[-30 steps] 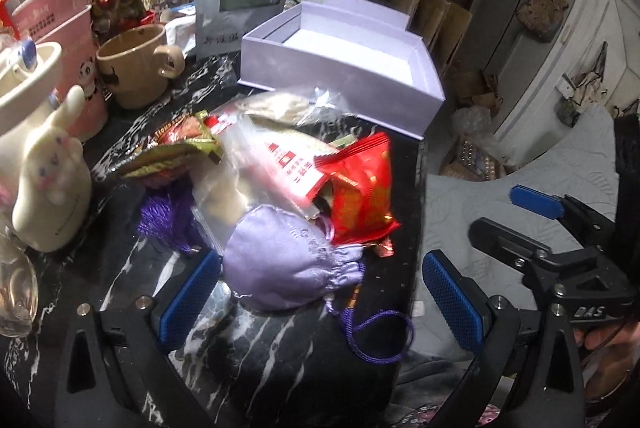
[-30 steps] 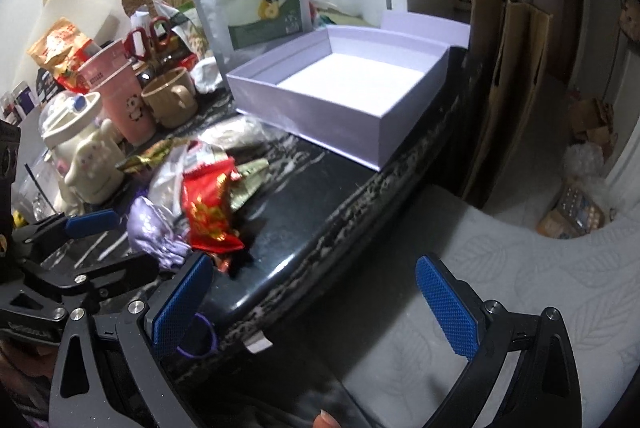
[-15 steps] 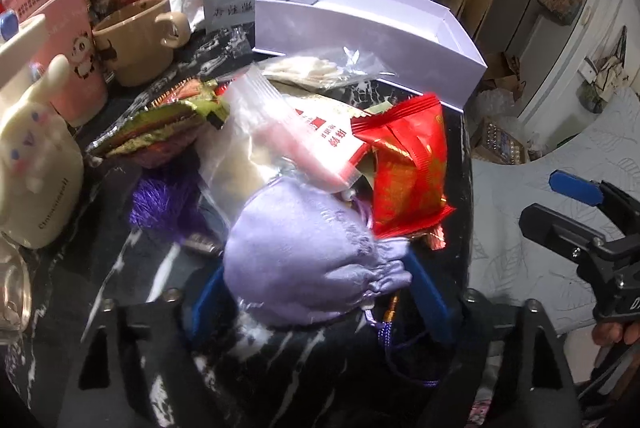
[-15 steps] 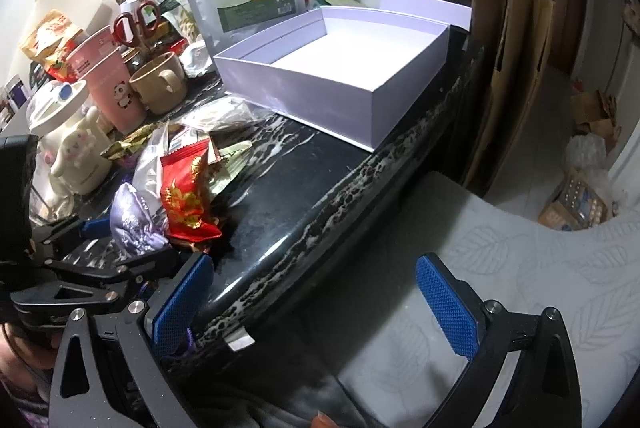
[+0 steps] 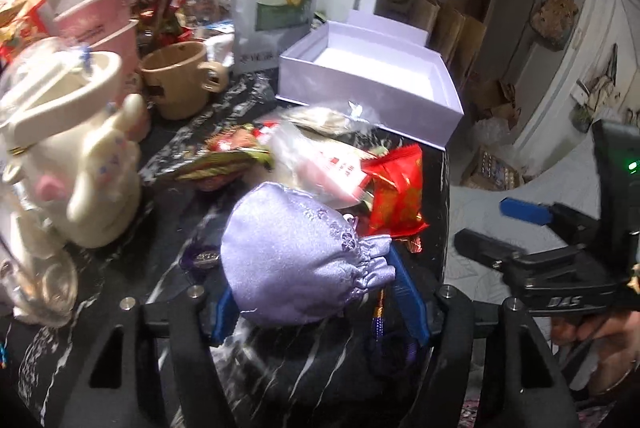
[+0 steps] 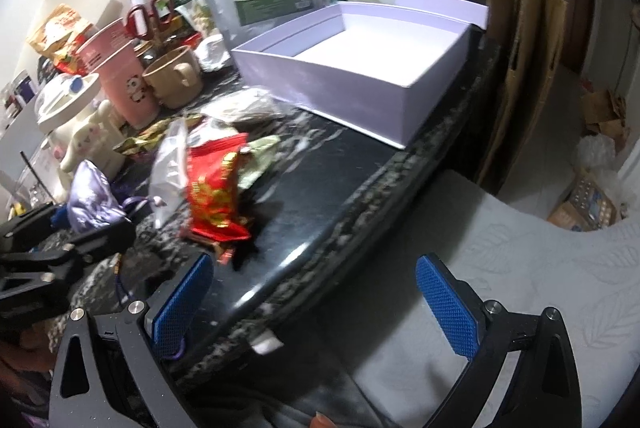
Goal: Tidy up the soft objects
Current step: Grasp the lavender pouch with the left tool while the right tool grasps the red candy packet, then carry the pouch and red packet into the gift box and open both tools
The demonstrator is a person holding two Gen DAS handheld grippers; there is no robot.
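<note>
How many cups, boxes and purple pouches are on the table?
Cups: 2, a pink cup and a tan mug.
Boxes: 1, the open lilac box.
Purple pouches: 1, the pouch, between the closing left gripper pads.
Total: 4

Each tool [image 6: 314, 294] has a black frame, silver screws and blue ridged pads [image 6: 446, 302]; one bears white "DAS" lettering.

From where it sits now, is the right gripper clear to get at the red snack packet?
Probably yes. The right gripper stands open and empty at the counter edge, and the red snack packet lies just ahead with bare counter between. The left gripper, closing on the lilac pouch, sits beside it.
</note>
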